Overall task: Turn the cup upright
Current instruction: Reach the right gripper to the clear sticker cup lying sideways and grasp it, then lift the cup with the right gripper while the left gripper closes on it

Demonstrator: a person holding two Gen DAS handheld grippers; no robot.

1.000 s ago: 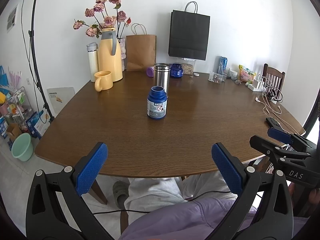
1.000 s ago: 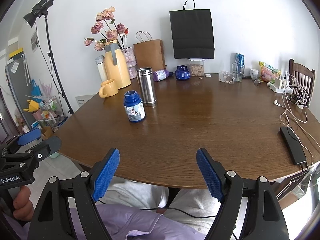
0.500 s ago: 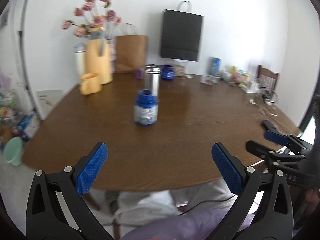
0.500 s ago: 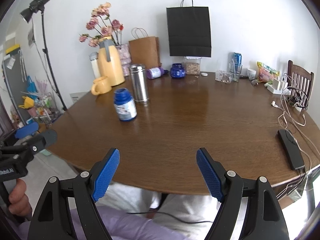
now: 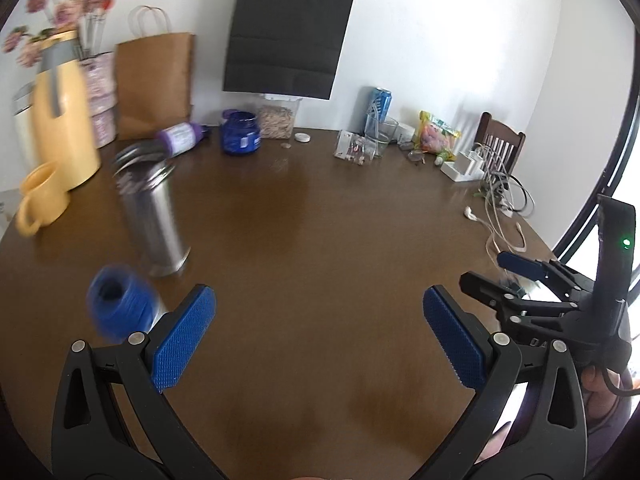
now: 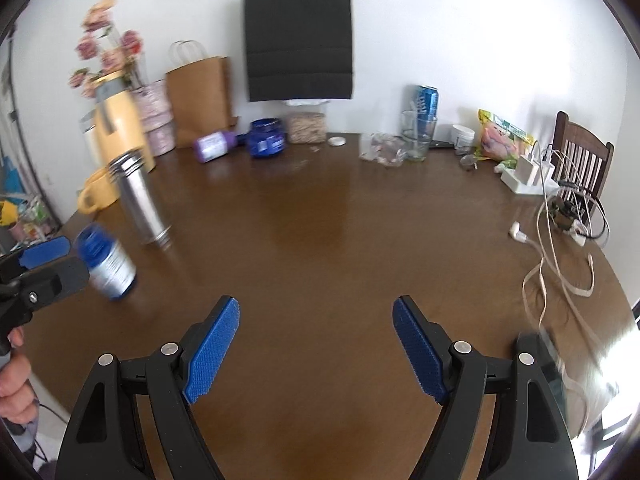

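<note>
Two grippers, left and right, hover over the near part of the table, each with fingers wide apart and holding nothing. The steel cup, apparently standing mouth-down though blur makes this uncertain, lies at ten o'clock from the left gripper, just beyond a blue bottle at nine o'clock. Stage: approach, no contact yet. The next move likely calls for clearing the bottle and closing on the cup's wall.

Motion blur smears the steel cup and blue bottle; labels seem unreadable.
</note>
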